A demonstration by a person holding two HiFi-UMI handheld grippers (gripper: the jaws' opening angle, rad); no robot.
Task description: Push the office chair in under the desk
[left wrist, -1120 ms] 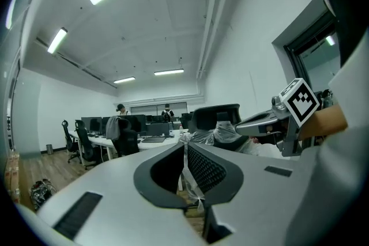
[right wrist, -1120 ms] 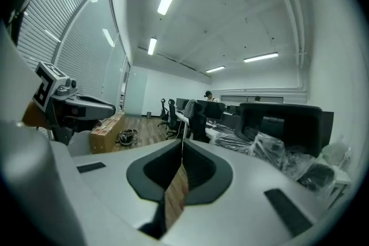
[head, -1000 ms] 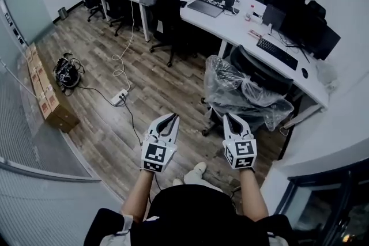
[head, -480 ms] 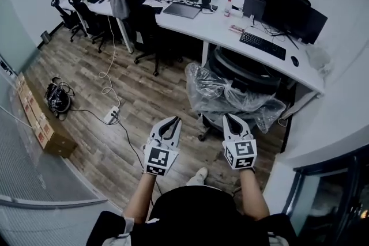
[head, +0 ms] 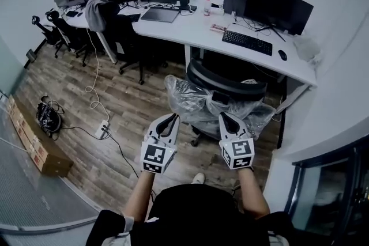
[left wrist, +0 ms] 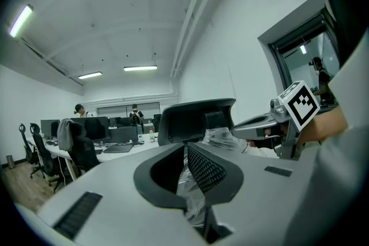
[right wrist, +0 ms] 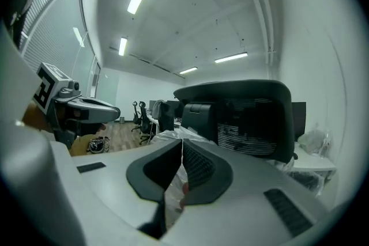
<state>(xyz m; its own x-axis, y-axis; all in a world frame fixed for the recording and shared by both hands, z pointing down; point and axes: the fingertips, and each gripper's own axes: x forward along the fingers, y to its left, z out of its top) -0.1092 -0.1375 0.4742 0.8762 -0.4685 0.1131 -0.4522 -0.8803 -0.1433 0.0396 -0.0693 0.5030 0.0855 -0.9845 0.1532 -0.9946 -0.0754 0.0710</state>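
Note:
The office chair has a black mesh back and headrest, with clear plastic wrapped round its back. It faces the white desk, headrest near the desk's front edge. My left gripper is shut, its tip at the left edge of the plastic. My right gripper is shut too, its tip over the plastic on the chair's back; touch cannot be told. In the left gripper view the shut left gripper points at the chair's headrest. In the right gripper view the right gripper points at the chair's back.
A keyboard, mouse, laptop and monitors lie on the desk. Another chair bearing a grey jacket stands left. A power strip and cable cross the wood floor; cardboard boxes sit far left. A wall runs close on the right.
The chair and desk have come nearer and swung to face me. Both grippers, still shut, have closed in on the chair's plastic-wrapped back.

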